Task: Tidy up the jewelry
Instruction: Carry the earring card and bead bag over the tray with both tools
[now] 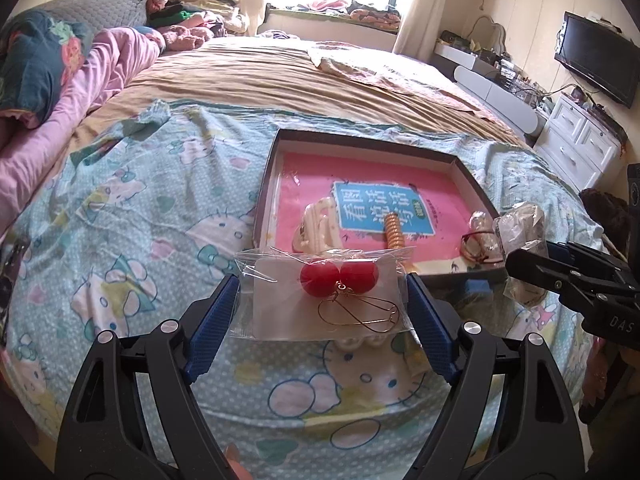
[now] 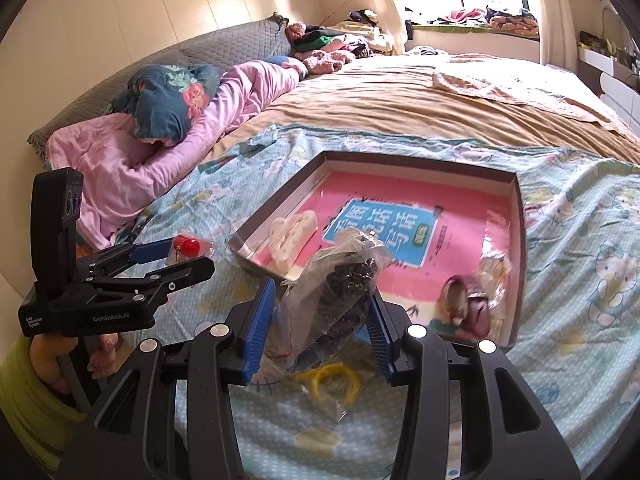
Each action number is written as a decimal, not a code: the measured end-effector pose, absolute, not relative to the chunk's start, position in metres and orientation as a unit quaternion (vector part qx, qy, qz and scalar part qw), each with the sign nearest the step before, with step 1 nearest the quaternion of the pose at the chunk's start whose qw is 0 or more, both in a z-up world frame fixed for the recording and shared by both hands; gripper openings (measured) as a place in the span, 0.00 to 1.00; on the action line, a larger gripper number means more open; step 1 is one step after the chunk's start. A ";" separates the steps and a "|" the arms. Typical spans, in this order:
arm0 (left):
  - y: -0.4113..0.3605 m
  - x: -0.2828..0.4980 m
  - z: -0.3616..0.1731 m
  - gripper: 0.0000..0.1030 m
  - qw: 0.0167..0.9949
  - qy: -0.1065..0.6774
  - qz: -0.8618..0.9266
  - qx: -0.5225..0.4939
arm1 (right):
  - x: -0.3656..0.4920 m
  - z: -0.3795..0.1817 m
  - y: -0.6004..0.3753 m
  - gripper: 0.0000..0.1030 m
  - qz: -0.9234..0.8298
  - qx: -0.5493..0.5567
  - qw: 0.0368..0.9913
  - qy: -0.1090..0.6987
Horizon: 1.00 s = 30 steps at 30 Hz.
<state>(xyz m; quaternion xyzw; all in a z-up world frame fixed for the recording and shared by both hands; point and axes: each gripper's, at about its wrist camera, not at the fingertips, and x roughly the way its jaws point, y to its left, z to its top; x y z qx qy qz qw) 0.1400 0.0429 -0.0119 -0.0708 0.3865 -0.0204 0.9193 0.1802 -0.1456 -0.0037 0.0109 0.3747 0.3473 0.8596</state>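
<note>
blue pads of the left gripper (image 1: 322, 300) squeeze a clear plastic bag with two red ball earrings (image 1: 320, 294). the right gripper (image 2: 320, 316) squeezes a clear bag of dark silver jewelry (image 2: 340, 292). both bags hang just before the flat dark box with a pink book inside (image 1: 472, 176) on the bed.

left black plastic two-finger gripper (image 1: 322, 300): ribbed blue pads, silver round screws | right black plastic gripper (image 2: 320, 312): same build | bare-skinned hand (image 2: 60, 360): yellow-green sleeve
</note>
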 end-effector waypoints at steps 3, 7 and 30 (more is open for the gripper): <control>0.040 0.145 -0.008 0.73 0.921 0.384 -0.023 -0.066 | 0.185 -0.001 -0.150 0.41 0.343 0.014 0.863 0.370; 0.033 0.153 -0.003 0.73 0.922 0.382 -0.031 -0.061 | 0.192 0.004 -0.155 0.41 0.335 0.017 0.868 0.365; -0.002 0.202 0.000 0.73 0.917 0.389 -0.082 -0.026 | 0.228 0.025 -0.179 0.41 0.289 0.014 0.894 0.342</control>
